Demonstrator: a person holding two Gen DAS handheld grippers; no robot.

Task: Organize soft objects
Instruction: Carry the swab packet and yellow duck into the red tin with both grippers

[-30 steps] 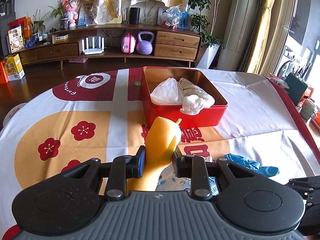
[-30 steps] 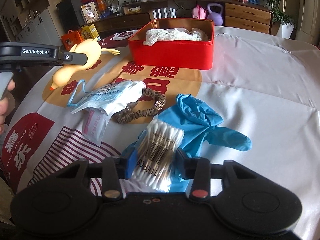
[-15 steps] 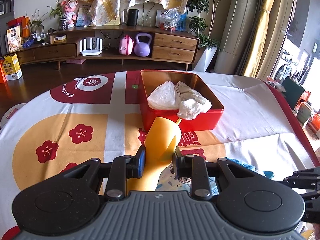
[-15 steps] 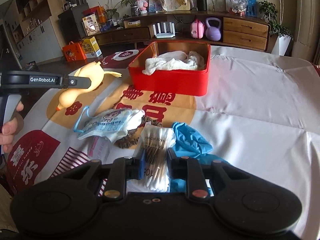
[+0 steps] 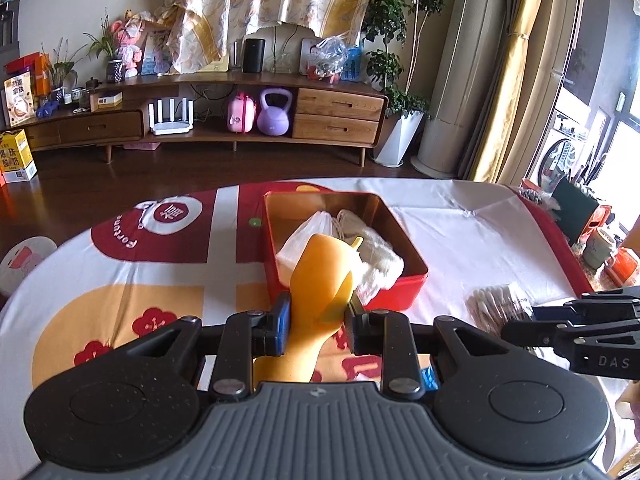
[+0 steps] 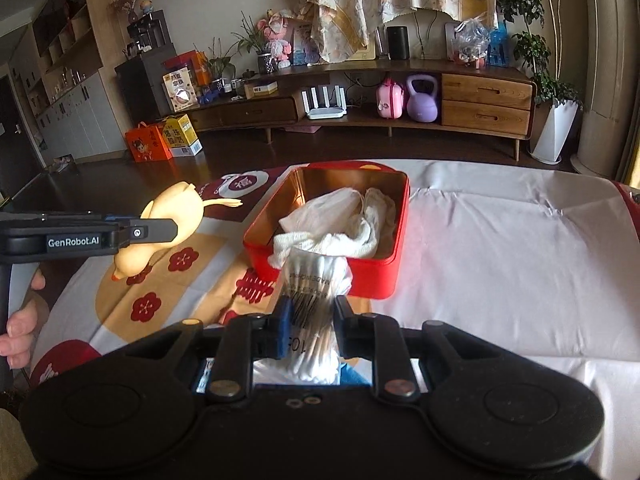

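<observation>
Left wrist view: raised higher over the desk point(image 5: 460, 216) than 0.5 s ago; red tin point(image 5: 404, 284) now lower in frame and closer under the left gripper point(image 5: 316, 320). Clamped narrow on the yellow rubber duck point(image 5: 320, 280), body between the pads, tail end projecting forward over the tin's near wall. White cloths point(image 5: 372, 256) inside the tin. Right gripper point(image 5: 576, 332) now entering at right edge with the cotton swab pack point(image 5: 496, 304), marked "DAS". "Fortune" partly legible on the red-and-white tablecloth point(image 5: 168, 216).

Right wrist view: lifted off the desk since 0.5 s ago; blue glove and mask dropped out of sight. Right gripper point(image 6: 308, 324) closed narrow on the cotton swab pack point(image 6: 316, 292), held in the air just before the red tin point(image 6: 384, 276), pack top overlapping the near wall. Pack print reads "MADE IN CHINA" and "10…". Left gripper point(image 6: 120, 232) at left, labelled "GenRobot.AI", holding the duck point(image 6: 172, 216) above the desk, well left of the tin.
</observation>
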